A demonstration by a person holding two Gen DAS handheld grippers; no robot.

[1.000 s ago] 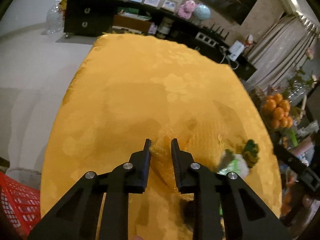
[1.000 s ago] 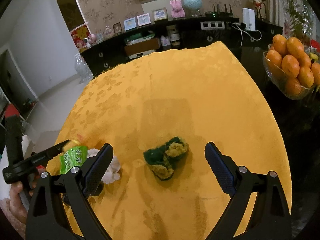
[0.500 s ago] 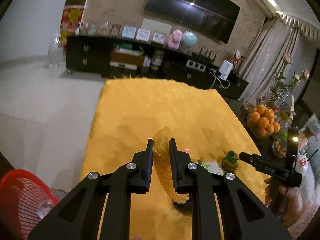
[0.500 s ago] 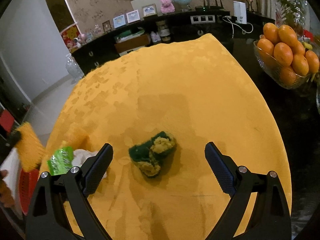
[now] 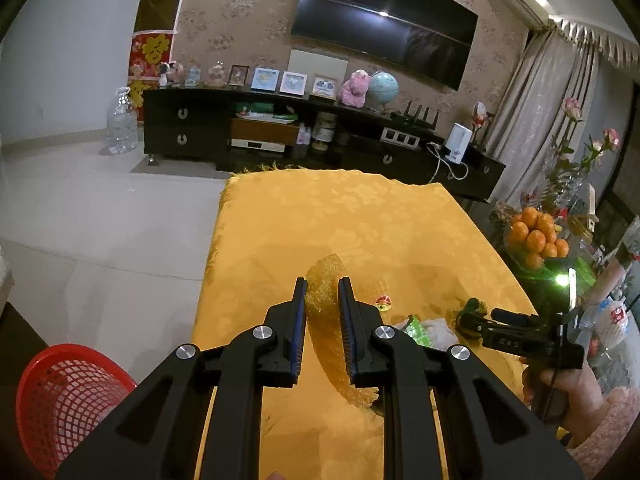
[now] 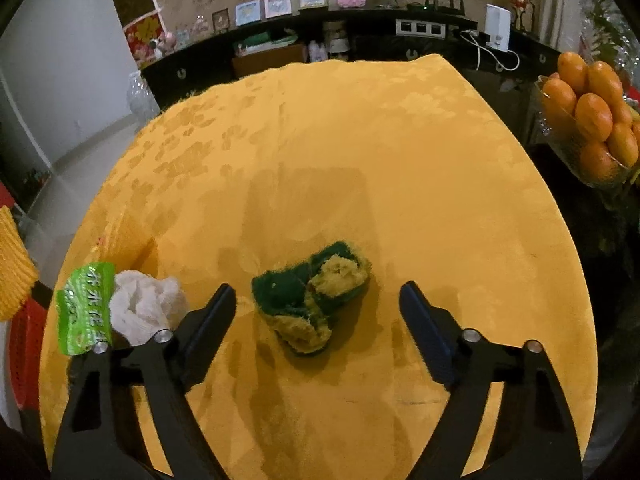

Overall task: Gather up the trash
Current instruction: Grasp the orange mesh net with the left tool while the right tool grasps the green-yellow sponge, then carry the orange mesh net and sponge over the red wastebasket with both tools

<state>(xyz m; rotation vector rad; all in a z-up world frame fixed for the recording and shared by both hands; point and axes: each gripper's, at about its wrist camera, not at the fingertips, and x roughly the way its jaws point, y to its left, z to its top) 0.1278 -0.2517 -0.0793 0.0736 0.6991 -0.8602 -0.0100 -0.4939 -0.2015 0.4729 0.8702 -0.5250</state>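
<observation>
My left gripper (image 5: pixel 322 286) is shut on a yellow foam fruit net (image 5: pixel 326 334), which hangs lifted above the table's near left edge. The net also shows at the left rim of the right wrist view as the yellow net (image 6: pixel 12 264). My right gripper (image 6: pixel 316 294) hovers over a crumpled green and yellow scouring sponge (image 6: pixel 310 304) on the yellow tablecloth (image 6: pixel 360 152). Its jaws are closing with the sponge between them, pads not touching it. A green wrapper (image 6: pixel 82 308) and a white tissue wad (image 6: pixel 142 306) lie to the sponge's left.
A red mesh basket (image 5: pixel 60 396) stands on the floor at the lower left of the table. A glass bowl of oranges (image 6: pixel 592 128) sits to the right of the table. A small red-and-yellow scrap (image 5: pixel 383 301) lies on the cloth. A dark sideboard (image 5: pixel 280 136) runs behind.
The left gripper has lifted the yellow net off the table and tilted up, bringing the room and red basket into view. The right gripper has sunk toward the sponge and its jaws have narrowed.
</observation>
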